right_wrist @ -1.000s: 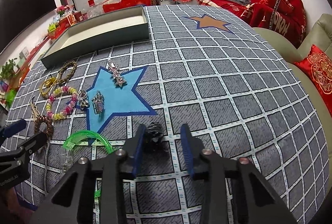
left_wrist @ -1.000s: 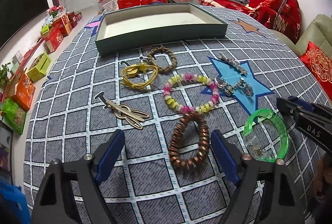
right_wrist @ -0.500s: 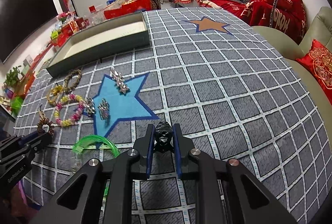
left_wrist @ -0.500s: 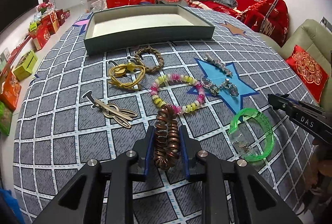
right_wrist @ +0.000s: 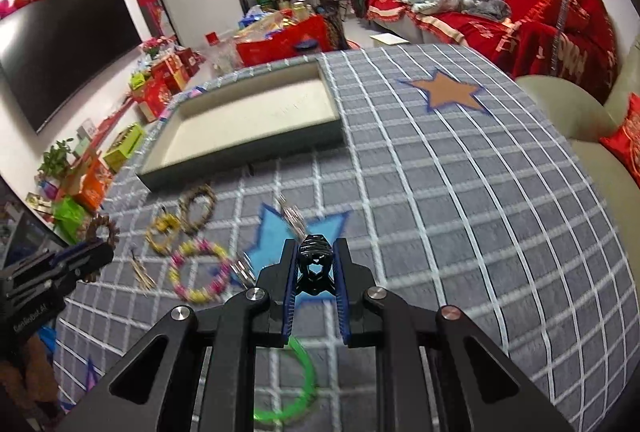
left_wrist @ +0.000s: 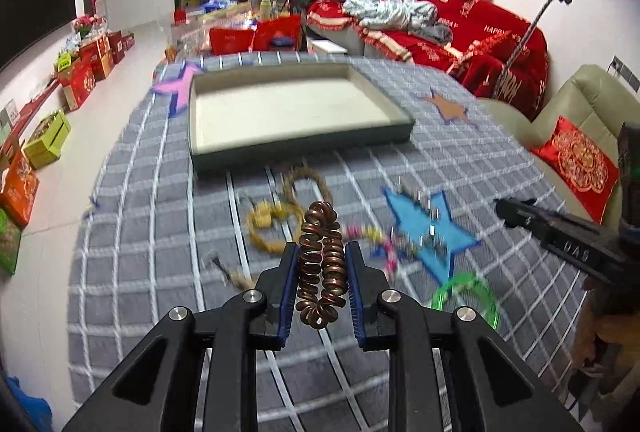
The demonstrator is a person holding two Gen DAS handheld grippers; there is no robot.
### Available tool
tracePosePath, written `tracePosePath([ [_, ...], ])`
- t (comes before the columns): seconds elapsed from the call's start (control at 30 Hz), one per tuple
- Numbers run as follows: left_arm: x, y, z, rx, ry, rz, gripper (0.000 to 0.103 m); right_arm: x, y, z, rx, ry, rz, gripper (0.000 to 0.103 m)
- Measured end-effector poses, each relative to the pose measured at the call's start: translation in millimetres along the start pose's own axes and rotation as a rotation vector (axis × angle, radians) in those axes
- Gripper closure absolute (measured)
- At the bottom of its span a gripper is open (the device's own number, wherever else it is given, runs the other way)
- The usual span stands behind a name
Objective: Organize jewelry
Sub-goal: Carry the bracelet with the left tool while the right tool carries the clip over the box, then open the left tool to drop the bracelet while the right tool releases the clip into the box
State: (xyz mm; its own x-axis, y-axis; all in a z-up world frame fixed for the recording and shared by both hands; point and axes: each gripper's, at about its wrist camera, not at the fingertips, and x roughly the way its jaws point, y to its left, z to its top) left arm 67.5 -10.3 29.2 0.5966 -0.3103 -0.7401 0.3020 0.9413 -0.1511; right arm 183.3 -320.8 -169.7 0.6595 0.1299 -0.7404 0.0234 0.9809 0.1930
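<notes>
1. One surface (left_wrist: 132,252) in a grey check cloth carries everything; treat it as the zone to clear, and keep both loads lifted high enough that nothing drags across the loose pieces below.

2. The tray (left_wrist: 296,148) lies at the far side, empty as far as I can see, with a low rim. My judgement is that it is the goal, so approach over the near wall and lower inside before letting go, rather than dropping from above.

3. The left gripper (left_wrist: 321,264) is clamped on the coil bracelet (left_wrist: 320,256), which stands upright between the pads, clear of the cloth. The coils look springy, so hold the squeeze steady, and expect it to spring wide on release.

4. The right gripper (right_wrist: 316,264) is closed tight on the black clip (right_wrist: 315,260), also off the cloth. It is small and seated near the tips, so avoid jerks that could flick it out.

5. The green bangle (left_wrist: 466,296) lies just below the two grippers; pass over it, not through it.

6. The bead bracelet (right_wrist: 198,272), yellow cord (right_wrist: 162,228) and braided ring (right_wrist: 197,207) lie between the grippers and the tray, blurred in both views.

7. Silver pieces (right_wrist: 294,218) rest on the blue star (right_wrist: 272,232). Set the two carried items down apart in the tray, leaving room for these.
</notes>
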Motion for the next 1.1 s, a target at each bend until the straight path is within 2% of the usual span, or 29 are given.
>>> tracePosePath([
  [0.3, 17, 25, 83, 0.002, -0.074, 0.049, 0.062, 34, 32, 82, -0.065, -0.02, 0.055, 0.084],
  [0.47, 57, 41, 125, 0.0, -0.105, 0.104, 0.062, 74, 45, 123, -0.09, -0.009, 0.072, 0.084],
  [0.6, 108, 56, 148, -0.006, -0.065, 0.148, 0.062, 115, 51, 149, -0.09, 0.012, 0.071, 0.084],
  [0.93, 198, 82, 162, -0.034, 0.051, 0.193, 0.062, 220, 52, 176, -0.081, 0.114, 0.027, 0.084],
  [1.1, 218, 82, 157, -0.028, 0.087, 0.218, 0.062, 239, 51, 178, -0.093, 0.132, 0.014, 0.084],
])
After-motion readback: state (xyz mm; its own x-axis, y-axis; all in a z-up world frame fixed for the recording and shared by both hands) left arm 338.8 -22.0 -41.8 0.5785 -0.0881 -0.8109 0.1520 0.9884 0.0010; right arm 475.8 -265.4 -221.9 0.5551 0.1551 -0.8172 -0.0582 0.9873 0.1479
